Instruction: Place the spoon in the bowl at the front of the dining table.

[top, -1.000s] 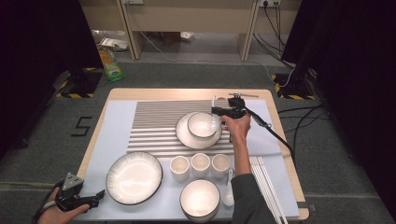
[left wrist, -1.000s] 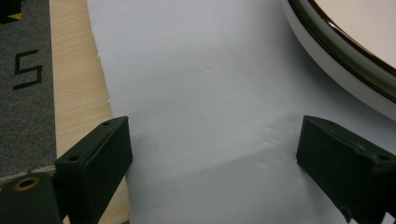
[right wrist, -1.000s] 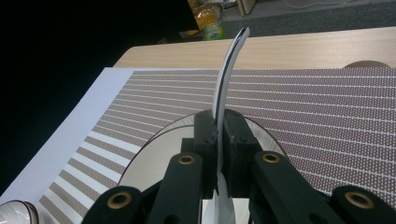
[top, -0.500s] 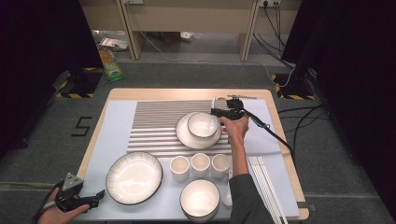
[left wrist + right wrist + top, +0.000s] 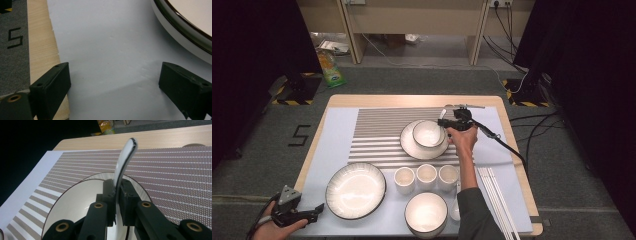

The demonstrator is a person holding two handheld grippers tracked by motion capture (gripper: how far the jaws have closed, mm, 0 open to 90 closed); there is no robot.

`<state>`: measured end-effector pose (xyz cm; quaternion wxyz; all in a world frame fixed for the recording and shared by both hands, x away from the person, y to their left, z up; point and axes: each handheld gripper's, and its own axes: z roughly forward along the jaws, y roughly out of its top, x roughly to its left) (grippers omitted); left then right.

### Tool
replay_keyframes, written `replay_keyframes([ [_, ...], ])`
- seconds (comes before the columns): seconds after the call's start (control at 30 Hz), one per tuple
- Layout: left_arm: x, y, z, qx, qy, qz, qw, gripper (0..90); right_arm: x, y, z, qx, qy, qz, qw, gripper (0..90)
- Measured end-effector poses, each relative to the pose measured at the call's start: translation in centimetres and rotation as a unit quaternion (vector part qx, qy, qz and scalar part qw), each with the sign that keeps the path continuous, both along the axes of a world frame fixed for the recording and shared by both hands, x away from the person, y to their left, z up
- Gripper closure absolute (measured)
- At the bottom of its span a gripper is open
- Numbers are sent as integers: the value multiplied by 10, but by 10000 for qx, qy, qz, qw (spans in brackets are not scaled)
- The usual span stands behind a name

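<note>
Jaws pinched tight is what we see on the right gripper (image 5: 116,202): its two black jaws have closed on the handle of a white spoon (image 5: 124,162), whose free end curves up and away beyond the jaw tips. In the high view we find this gripper (image 5: 443,122) at the right edge of a small bowl (image 5: 428,133) that sits on a plate (image 5: 409,146) on the striped mat (image 5: 377,131), toward the far right of the table. In the right gripper view the spoon hangs over the bowl's pale inside (image 5: 80,207); we cannot tell whether its lower end touches the bowl.

The left gripper (image 5: 113,85) has its jaws spread wide and grips nothing, with bare pale cloth (image 5: 105,45) between them. We place it (image 5: 314,210) at the near left corner, just beside the large plate (image 5: 355,190).
</note>
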<state>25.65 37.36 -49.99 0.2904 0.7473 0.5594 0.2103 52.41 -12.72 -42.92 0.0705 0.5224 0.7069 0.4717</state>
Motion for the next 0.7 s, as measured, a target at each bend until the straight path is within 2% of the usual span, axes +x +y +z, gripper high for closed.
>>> replay_keyframes([
  [0.17, 0, 0, 0, -4, -7, 1, 10000, 94, 0, 1, -1, -34, -17, 25, 10000, 843],
  [0.27, 0, 0, 0, -3, -8, 2, 10000, 94, 0, 0, -1, -150, -61, -19, 9999, 835],
  [0.47, 0, 0, 0, -6, -15, 3, 10000, 94, -2, -2, -3, -176, -121, -12, 9998, 828],
  [0.6, 0, 0, 0, -8, -18, 5, 10000, 94, -3, -3, -6, -311, -148, -46, 9994, 795],
  [0.7, 0, 0, 0, -12, -25, 7, 10000, 94, -3, -3, -10, -295, -107, 18, 9995, 781],
])
